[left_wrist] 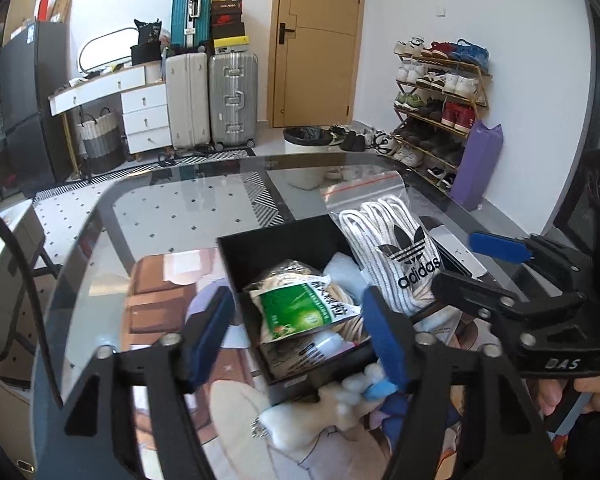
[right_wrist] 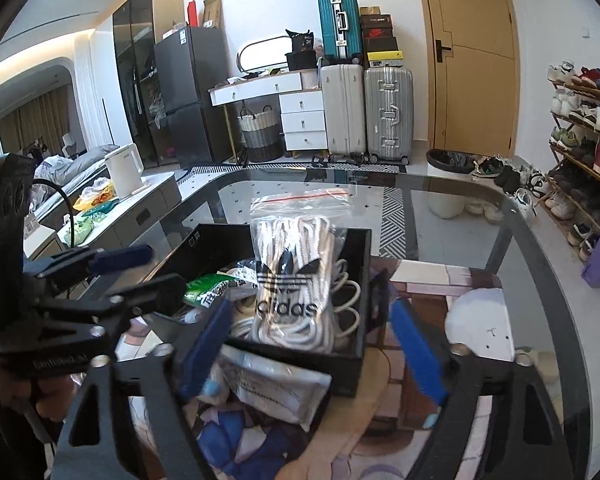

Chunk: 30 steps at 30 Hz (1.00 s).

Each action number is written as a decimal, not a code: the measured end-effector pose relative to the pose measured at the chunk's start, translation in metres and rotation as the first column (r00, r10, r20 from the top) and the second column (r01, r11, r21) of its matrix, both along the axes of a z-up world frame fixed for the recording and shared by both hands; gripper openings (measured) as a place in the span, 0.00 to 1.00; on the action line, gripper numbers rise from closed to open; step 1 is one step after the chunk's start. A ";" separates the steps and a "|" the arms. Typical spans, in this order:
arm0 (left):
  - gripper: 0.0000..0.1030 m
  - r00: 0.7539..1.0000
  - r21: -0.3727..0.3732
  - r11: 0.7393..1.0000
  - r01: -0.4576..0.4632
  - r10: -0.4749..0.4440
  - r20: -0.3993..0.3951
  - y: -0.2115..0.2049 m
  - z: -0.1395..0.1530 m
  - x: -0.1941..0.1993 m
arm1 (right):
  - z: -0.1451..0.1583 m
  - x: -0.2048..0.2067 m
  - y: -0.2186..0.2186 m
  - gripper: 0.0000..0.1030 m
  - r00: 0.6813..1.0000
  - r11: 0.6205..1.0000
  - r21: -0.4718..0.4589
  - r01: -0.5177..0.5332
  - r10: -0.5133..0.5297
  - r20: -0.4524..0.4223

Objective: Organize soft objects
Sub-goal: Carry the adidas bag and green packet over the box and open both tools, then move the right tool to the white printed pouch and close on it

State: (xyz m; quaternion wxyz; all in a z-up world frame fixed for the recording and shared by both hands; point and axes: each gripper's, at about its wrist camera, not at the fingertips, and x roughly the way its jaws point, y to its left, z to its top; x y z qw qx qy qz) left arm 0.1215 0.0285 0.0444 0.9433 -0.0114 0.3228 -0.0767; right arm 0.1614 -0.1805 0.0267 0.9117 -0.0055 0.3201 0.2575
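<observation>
Over the black box (left_wrist: 284, 296), in the left wrist view, I'm holding my left gripper (left_wrist: 300, 336) with its blue pads spread wide, nothing pinched between them. Inside the box a green packet (left_wrist: 300, 312) is lying on coiled cord, and the bag of white laces (left_wrist: 396, 252) is leaning over the box's right wall. Just in front of the box a white plush toy (left_wrist: 320, 412) is resting on the glass table (left_wrist: 180, 208). My right gripper (left_wrist: 456, 260) is hovering at the box's right side.

In the right wrist view, I'm keeping my right gripper (right_wrist: 312, 344) open too, jaws straddling the box's near wall and gripping nothing. The lace bag is standing upright inside the box, the green packet is lying to its left.
</observation>
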 end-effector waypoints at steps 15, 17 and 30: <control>1.00 0.991 0.025 0.992 -0.123 0.124 -0.042 0.021 -0.026 -0.025 | -0.028 -0.014 -0.016 0.99 0.995 0.999 -0.010 0.036 -0.037 -0.094; 1.00 0.991 0.028 0.992 -0.125 0.126 -0.050 0.021 -0.030 -0.027 | -0.033 -0.014 -0.015 0.99 0.993 0.999 -0.009 0.031 -0.032 -0.113; 1.00 0.989 0.036 0.994 -0.100 0.103 -0.110 0.013 -0.052 -0.034 | -0.048 -0.005 -0.006 0.99 0.984 0.997 -0.065 0.046 -0.057 -0.170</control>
